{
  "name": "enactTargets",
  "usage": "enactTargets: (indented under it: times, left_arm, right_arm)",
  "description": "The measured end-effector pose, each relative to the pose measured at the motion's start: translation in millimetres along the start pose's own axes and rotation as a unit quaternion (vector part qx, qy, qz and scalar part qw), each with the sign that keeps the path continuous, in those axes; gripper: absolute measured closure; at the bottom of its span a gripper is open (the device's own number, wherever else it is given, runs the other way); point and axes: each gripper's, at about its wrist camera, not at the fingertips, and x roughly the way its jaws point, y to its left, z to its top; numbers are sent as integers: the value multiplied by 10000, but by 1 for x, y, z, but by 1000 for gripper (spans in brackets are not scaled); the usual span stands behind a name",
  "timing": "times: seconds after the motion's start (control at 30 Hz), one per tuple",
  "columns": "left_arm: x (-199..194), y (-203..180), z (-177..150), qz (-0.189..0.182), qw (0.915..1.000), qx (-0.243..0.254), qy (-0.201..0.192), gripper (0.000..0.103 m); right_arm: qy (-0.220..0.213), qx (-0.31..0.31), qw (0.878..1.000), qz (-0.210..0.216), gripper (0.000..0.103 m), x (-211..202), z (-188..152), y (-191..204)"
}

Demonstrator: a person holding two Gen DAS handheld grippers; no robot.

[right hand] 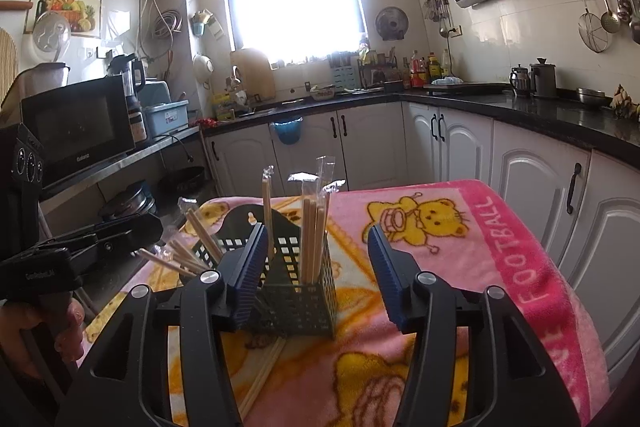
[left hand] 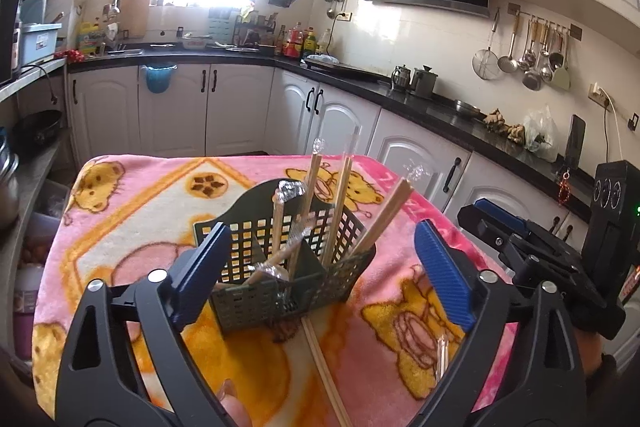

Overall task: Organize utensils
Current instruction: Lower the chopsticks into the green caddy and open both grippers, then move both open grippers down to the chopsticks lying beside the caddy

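We find the left gripper [left hand: 320,275] with its jaws spread wide and nothing pressed between the blue pads; the dark green utensil caddy [left hand: 288,259] stands between and just beyond them, untouched. The right gripper [right hand: 318,277] stands at a moderate spread, likewise holding nothing, with the same caddy [right hand: 296,291] seen between its pads. Both tools point forward and slightly downward over the table, the left one low and close to the near edge. A fingertip shows at the bottom of the left wrist view, and the person's left hand [right hand: 44,331] grips its handle at the left edge of the right wrist view.

Inside the caddy we note several pairs of wrapped chopsticks [left hand: 340,203], some upright in the far compartments, others leaning out to the left and right. One loose pair of chopsticks [left hand: 326,371] lies flat on the pink blanket [left hand: 404,327], its far end touching or just under the caddy's near base.

Our judgement: a deposit into the caddy appears complete, and both tools are free. The step in hand is fetching the loose pair. That calls for lowering one gripper toward the blanket, bracketing the thin sticks across their length and closing firmly, since they lie flat on soft cloth and may roll or separate.
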Motion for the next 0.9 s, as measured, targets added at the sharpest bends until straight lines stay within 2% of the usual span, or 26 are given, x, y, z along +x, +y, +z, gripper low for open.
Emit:
enactTargets:
  times: [0.2, 0.9]
  left_arm:
    - [-1, -1, -11, 7, 10000, 8, 98, 11]
    - [12, 1, -48, -16, 9982, -102, 583, 11]
  right_arm:
    - [115, -61, 9999, -15, 48, -5, -8, 1]
    - [722, -163, 9971, -166, 45, -5, -47, -6]
